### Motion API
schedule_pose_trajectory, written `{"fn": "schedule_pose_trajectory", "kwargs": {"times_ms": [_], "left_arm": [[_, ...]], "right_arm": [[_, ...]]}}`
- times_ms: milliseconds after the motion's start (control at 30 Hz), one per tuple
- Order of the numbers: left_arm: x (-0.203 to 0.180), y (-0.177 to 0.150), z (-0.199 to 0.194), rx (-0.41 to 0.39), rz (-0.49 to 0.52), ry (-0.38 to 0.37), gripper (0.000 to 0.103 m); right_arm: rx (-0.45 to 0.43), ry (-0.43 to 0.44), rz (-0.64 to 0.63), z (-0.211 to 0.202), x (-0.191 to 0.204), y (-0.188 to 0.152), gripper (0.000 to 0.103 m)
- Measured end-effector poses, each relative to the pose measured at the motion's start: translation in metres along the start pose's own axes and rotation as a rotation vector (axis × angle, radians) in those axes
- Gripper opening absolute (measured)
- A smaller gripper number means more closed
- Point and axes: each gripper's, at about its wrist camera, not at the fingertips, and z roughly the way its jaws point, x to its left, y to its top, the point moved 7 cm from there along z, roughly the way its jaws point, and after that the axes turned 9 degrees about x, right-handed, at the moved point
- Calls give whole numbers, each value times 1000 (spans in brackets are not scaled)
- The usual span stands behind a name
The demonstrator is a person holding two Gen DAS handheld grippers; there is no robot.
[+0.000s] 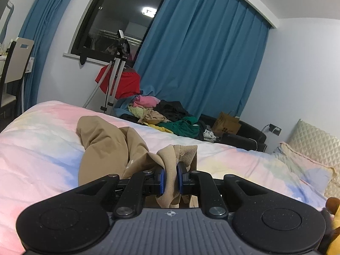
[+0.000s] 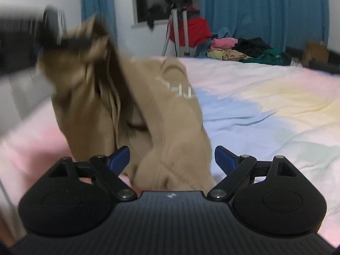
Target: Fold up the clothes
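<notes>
A tan garment (image 1: 106, 146) lies crumpled on the pastel bed (image 1: 38, 148). My left gripper (image 1: 170, 177) is shut on a ribbed edge of it, and cloth bunches between the blue pads. In the right wrist view the same tan garment (image 2: 153, 116) hangs lifted at the upper left from the blurred left gripper (image 2: 40, 42). My right gripper (image 2: 172, 159) stands open, its blue fingers (image 2: 119, 159) on either side of the garment's lower fold and not pinching it.
A heap of mixed clothes (image 1: 165, 114) sits at the far edge of the bed, near a tripod (image 1: 115, 78) with a red garment behind it. Blue curtains (image 1: 201, 59) cover the wall. Pillows (image 1: 306, 165) lie at the right. A paper bag (image 1: 226, 123) stands on a dark seat.
</notes>
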Motion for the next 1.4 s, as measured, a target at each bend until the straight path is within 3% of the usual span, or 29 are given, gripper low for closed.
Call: {"fn": "schedule_pose_trajectory", "kwargs": {"times_ms": [367, 567, 867, 967, 1100, 1233, 1400], "left_arm": [[-7, -15, 15, -1, 117, 99, 14], [-7, -14, 4, -8, 106, 100, 15], [-5, -10, -4, -1, 59, 36, 15], [-1, -9, -5, 2, 37, 24, 15], [5, -7, -6, 2, -1, 19, 15], [10, -6, -5, -14, -14, 25, 15], [10, -9, -4, -26, 2, 19, 15]], "right_arm": [[93, -160, -191, 30, 19, -21, 88], [72, -246, -242, 0, 9, -17, 88], [-14, -271, -125, -59, -7, 0, 88], [42, -216, -99, -49, 2, -5, 88], [75, -183, -183, -24, 42, -10, 88], [81, -245, -226, 10, 64, -18, 88], [55, -393, -132, 42, 61, -25, 88]]}}
